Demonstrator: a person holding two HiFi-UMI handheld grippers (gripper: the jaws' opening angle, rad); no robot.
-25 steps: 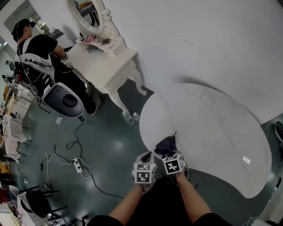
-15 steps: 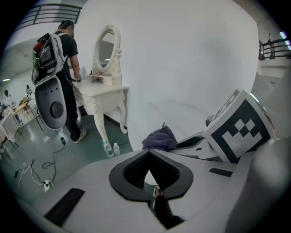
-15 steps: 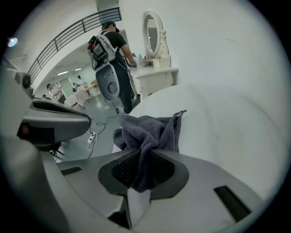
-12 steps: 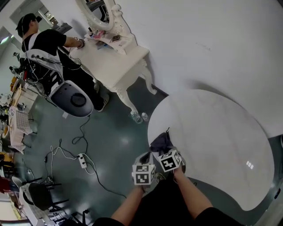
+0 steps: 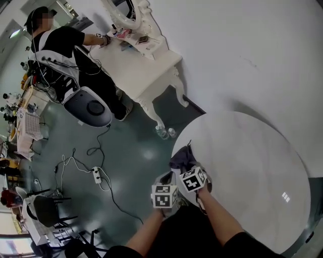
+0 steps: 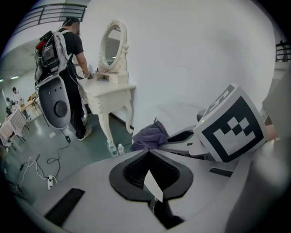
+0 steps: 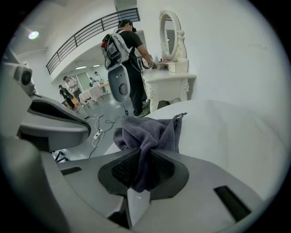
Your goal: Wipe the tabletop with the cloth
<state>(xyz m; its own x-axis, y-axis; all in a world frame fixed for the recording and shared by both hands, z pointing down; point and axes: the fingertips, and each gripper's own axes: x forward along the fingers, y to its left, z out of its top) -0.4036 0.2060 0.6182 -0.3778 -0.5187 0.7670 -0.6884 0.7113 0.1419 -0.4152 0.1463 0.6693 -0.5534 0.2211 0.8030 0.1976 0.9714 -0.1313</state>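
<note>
In the head view the marker cubes (image 5: 164, 195) hide from us the jaws of the left gripper (image 5: 167, 180) and the right gripper (image 5: 187, 170), and the right one covers the near part of the cloth (image 5: 181, 157). The top edge cuts the mirror (image 5: 126, 9) on the dressing table (image 5: 146, 70); the things (image 5: 132, 38) beside it are too small to name.
</note>
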